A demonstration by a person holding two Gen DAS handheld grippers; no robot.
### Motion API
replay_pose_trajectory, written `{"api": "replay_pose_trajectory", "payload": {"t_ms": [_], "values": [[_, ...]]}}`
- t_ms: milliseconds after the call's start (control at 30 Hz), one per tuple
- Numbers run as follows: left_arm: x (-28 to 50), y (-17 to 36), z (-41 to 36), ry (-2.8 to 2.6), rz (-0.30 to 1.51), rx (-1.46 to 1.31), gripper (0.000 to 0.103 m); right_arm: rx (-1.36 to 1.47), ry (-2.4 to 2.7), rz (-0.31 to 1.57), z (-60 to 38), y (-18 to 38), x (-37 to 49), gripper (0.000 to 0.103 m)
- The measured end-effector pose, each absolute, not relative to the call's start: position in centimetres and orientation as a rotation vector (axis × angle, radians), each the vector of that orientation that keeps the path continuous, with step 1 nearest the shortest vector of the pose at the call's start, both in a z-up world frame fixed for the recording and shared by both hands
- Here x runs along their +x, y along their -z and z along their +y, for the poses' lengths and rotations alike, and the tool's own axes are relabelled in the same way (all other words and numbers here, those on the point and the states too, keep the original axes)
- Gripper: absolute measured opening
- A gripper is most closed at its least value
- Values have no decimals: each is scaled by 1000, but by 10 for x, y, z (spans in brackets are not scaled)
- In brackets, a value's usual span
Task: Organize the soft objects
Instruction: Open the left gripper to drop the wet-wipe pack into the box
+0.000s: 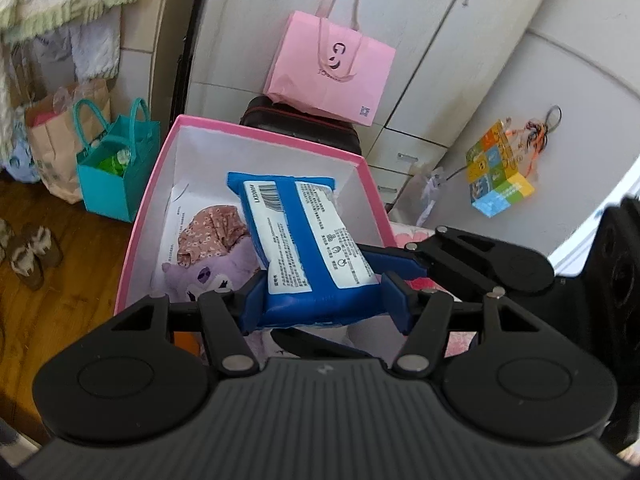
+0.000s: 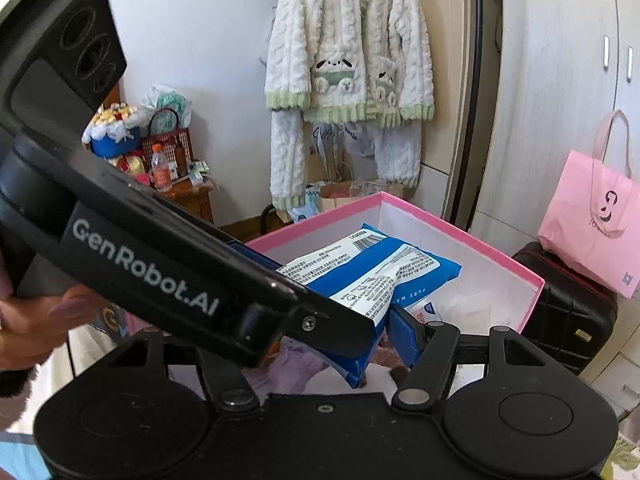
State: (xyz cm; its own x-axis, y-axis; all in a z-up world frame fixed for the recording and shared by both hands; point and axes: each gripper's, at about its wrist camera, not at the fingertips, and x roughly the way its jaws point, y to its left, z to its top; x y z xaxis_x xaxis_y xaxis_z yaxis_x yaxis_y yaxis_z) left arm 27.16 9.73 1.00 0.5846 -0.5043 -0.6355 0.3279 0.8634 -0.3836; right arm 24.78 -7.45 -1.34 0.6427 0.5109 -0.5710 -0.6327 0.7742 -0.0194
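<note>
Though tilted downward, both claws (image 1: 324, 304) gripping pack (image 1: 304, 236)

The wipes pack (image 1: 304, 240) is blue with white printed panels, and the box (image 1: 148, 200) is pink outside, white inside. A lilac plush (image 1: 208, 276) lies by brown floral cloth (image 1: 212, 228).

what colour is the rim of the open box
Pink, with a white inside; the box rim shows best in the left wrist view.
</note>
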Motion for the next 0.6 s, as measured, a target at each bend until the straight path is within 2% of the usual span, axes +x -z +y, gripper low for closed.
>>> {"api": "replay_pose_trajectory", "payload": {"t_ms": [233, 600], "values": [[261, -9, 107, 391, 751, -168, 60, -359, -566, 553, -61, 32, 241, 70], [207, -34, 110, 419, 719, -70, 64, -296, -515, 599, -79, 14, 205, 73]]}}
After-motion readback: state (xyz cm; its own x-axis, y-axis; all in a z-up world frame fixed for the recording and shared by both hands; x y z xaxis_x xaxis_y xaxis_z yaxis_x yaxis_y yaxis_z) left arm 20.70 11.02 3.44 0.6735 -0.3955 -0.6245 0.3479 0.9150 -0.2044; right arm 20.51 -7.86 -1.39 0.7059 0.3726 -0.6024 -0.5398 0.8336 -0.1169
